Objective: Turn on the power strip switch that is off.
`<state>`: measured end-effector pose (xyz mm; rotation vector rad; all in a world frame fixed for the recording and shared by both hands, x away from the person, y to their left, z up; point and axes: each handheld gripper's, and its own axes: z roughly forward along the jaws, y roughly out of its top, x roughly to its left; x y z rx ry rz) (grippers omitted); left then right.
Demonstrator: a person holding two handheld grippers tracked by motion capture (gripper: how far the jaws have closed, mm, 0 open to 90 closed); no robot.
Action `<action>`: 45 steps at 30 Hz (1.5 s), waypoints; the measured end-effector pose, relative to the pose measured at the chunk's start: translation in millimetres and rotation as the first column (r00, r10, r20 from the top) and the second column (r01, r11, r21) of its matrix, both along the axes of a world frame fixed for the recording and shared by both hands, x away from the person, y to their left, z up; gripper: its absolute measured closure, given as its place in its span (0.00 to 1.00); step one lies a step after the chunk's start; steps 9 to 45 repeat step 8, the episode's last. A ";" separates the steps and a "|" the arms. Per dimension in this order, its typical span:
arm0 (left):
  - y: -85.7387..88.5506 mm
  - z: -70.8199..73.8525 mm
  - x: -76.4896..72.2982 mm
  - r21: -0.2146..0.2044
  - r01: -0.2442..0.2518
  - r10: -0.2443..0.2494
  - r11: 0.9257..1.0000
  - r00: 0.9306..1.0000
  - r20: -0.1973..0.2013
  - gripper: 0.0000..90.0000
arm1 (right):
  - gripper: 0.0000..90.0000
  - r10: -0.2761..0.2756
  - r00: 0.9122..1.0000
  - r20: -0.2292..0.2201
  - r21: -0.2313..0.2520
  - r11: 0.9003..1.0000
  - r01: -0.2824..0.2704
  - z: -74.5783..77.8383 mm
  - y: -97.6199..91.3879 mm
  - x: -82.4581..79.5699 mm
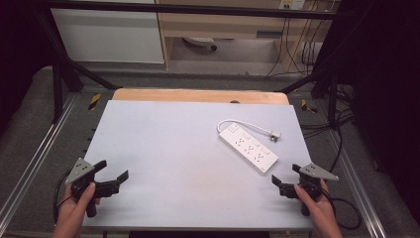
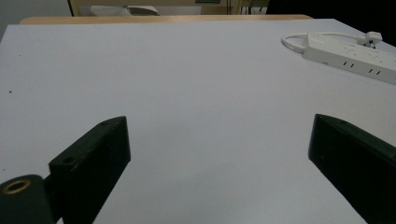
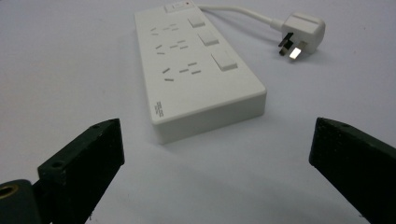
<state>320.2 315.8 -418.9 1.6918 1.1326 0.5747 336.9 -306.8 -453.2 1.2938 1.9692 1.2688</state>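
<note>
Nothing's started yet as far as I can judge: your right gripper (image 1: 287, 179) sits just short of the power strip (image 1: 249, 148), jaws spread wide w/ nothing between them, aimed at its near end. Your left gripper (image 1: 113, 172) is well apart at the table's (image 1: 163, 134) near-left corner, also wide open & empty. Strip lies flat on the right half, cord looped round its far end, plug (image 3: 301, 32) loose beside it, not inserted. All the handling is left. Hard to read: switch positions, the small label on the strip's end.
</note>
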 end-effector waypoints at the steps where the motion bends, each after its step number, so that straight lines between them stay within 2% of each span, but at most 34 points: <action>1: -0.2 -0.1 0.0 0.001 0.000 0.000 1.000 1.000 -0.001 0.06 | 0.04 0.000 1.000 -0.009 0.000 1.000 0.000 -1.2 -0.8 -0.7; 8: -1.3 -0.4 0.3 0.008 0.002 -0.002 1.000 1.000 -0.003 0.06 | 0.04 0.004 1.000 -0.031 -0.005 1.000 -0.005 -3.6 -2.4 -2.5; 45: -1.3 -0.4 0.3 0.008 0.002 -0.002 1.000 1.000 -0.003 0.06 | 0.04 0.004 1.000 -0.031 -0.005 1.000 -0.005 -3.6 -2.4 -2.5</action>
